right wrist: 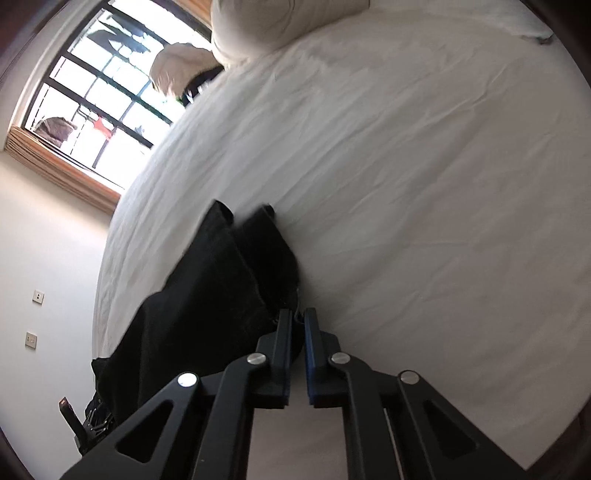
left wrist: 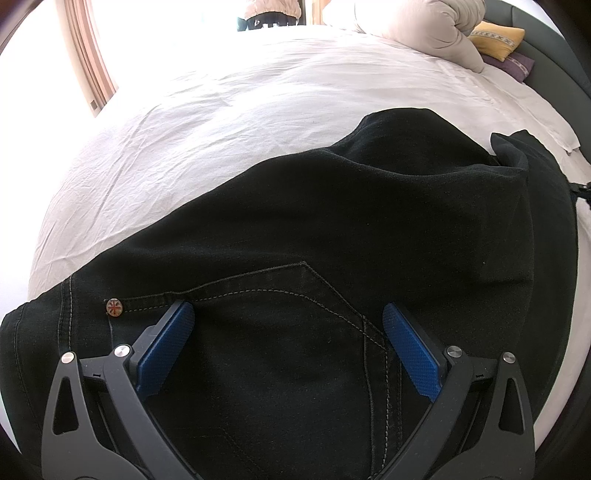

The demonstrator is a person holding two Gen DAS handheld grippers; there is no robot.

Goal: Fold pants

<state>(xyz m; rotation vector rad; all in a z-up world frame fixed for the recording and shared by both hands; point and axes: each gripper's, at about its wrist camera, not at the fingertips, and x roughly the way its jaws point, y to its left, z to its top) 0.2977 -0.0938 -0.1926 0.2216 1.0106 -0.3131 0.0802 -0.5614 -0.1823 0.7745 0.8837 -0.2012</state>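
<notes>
While the left gripper hangs wide open over the seat of the black pants, with its blue pads spread well apart and nothing between them, the right gripper is pinched nearly closed on a dark edge of the same pants, apparently down at the leg end. A thin slit remains between the right fingers, and cloth fills its far end.

From the left wrist view, the back pocket stitching and a small metal rivet sit just ahead of the open fingers. Beyond them the fabric already lies doubled, an upper layer draped over a lower one. The pants rest on a white bedsheet near the front edge of the bed. A rumpled duvet and a yellow pillow lie well apart at the far corner.

The right wrist view is steeply tilted, so the leg end is probably being lifted or carried. The main risk is the grip itself: only a narrow edge seems caught, and heavy denim could slip free mid-swing, dropping the fold crooked. With the left side unheld, a pull from the right may also drag the waist across the sheet, or bunch the layers. The sheet could wrinkle up underneath too.
</notes>
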